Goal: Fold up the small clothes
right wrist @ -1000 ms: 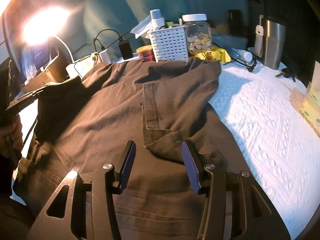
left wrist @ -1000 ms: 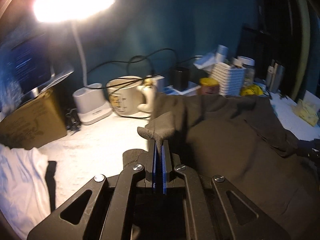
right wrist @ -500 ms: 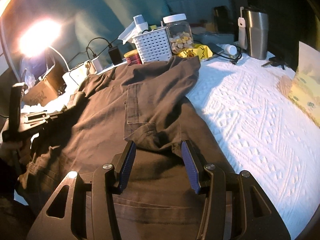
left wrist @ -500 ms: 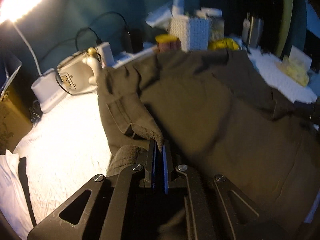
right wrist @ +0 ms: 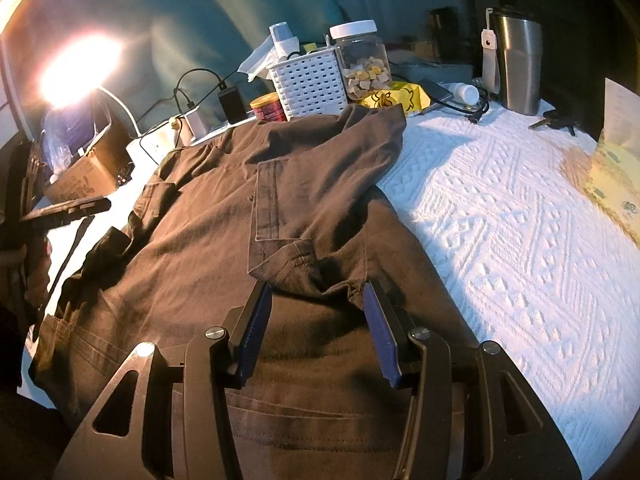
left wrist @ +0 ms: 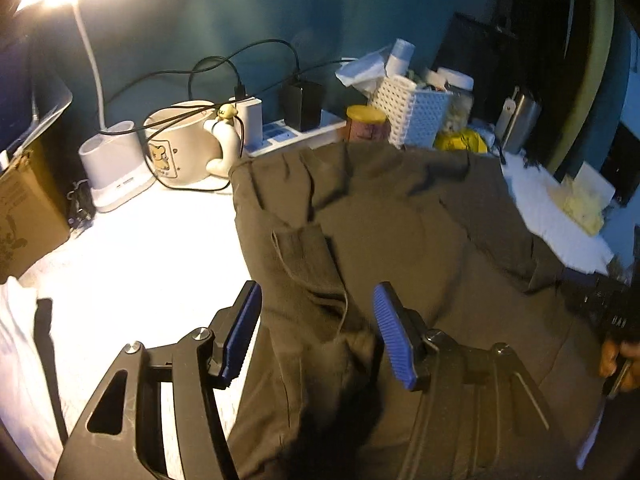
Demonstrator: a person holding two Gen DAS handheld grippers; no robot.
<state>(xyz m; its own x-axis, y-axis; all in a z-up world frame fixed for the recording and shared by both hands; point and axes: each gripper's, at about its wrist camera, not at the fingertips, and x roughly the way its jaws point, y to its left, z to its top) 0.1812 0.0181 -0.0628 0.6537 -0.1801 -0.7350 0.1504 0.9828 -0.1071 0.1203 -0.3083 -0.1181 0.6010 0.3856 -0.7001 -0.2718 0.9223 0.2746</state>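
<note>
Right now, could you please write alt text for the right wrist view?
The right gripper, its blue-padded jaws open, hovers over a dark brown folded garment on a white textured cloth. Behind stand a white slotted basket, a clear snack jar and a steel tumbler.

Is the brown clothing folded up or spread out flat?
Partly folded. The brown garment has its far part doubled back toward the near end, hem lying by the right gripper. No neat bundle yet.
</note>
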